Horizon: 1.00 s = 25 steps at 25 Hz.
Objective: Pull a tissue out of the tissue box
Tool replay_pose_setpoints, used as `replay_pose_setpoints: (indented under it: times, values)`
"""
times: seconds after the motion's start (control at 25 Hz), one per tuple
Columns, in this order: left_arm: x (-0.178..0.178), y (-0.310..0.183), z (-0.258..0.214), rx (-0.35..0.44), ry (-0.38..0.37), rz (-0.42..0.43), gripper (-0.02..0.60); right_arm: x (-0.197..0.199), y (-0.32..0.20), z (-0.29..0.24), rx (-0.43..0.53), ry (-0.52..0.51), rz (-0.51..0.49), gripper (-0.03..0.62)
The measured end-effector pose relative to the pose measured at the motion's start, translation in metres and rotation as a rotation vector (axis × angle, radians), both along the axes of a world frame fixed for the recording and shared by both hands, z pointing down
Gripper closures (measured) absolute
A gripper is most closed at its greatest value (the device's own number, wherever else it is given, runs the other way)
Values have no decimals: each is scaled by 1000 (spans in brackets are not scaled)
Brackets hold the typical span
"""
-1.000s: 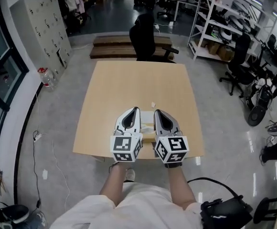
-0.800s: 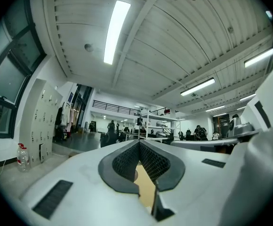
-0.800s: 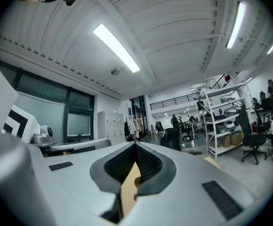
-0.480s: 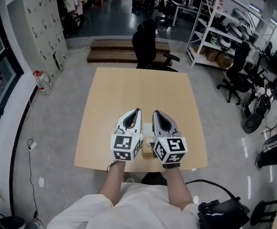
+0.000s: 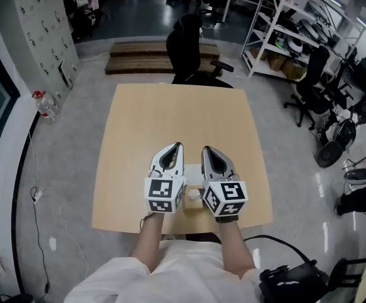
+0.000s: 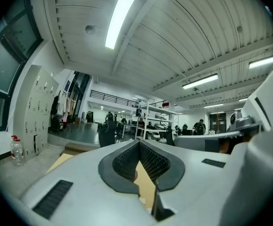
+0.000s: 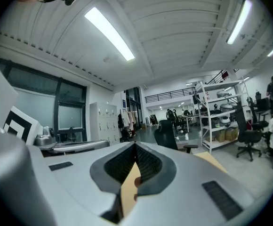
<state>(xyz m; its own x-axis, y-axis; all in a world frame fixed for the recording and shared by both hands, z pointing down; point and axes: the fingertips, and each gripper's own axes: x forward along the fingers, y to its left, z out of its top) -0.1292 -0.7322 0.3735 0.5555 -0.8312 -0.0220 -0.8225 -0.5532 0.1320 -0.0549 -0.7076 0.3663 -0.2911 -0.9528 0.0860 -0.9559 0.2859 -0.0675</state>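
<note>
**Q:** What had changed in the head view?

**Me:** Both claws had come forward. A second before, their marker cubes hung over the near edge of the desk (image 5: 177, 118). Now they sat fully over it. The left claw (image 5: 175, 149) and right claw (image 5: 207, 150) lay side by side, pointing away from me. The box (image 5: 192, 202) showed only as a tan sliver between them, close to the desk's near edge. I read that as the approach only. No tissue was out, and I couldn't tell how high the claws stood above the box.

**Q:** And the left gripper view?

**Me:** The left claw (image 6: 139, 147) was pinched together at the tips with nothing in it. It looked level across the room, so there was no box in sight, only desk showing below the pads.

**Q:** The right gripper view?

**Me:** The same. The right claw (image 7: 135, 147) was closed and empty, and the box was out of sight. I judged one claw would have to open and tip down next.

**Q:** The room?

**Me:** A pale wood desk with a chair (image 5: 186, 49) at its far side. Shelves (image 5: 284, 36) stood to the right, and lockers (image 5: 38, 24) to the left, with a bottle (image 5: 44, 104) on the floor.
</note>
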Motion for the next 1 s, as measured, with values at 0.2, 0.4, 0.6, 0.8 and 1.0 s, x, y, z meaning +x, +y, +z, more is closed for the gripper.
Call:
replay_pose_setpoints:
  times: [0.2, 0.4, 0.6, 0.8, 1.0]
  values:
    - [19, -9, 31, -51, -17, 20, 590, 23, -8, 35, -71, -20, 26, 592]
    - [26, -11, 47, -76, -45, 41, 591, 32, -10, 53, -114, -13, 19, 592]
    - [26, -10, 68, -127, -58, 50, 590, 49, -8, 76, -176, -13, 29, 592]
    - [32, -12, 84, -156, -63, 61, 591, 60, -5, 94, -221, -1, 38, 592]
    - [38, -5, 96, -195, -79, 94, 591, 60, 5, 107, -275, 21, 13, 592]
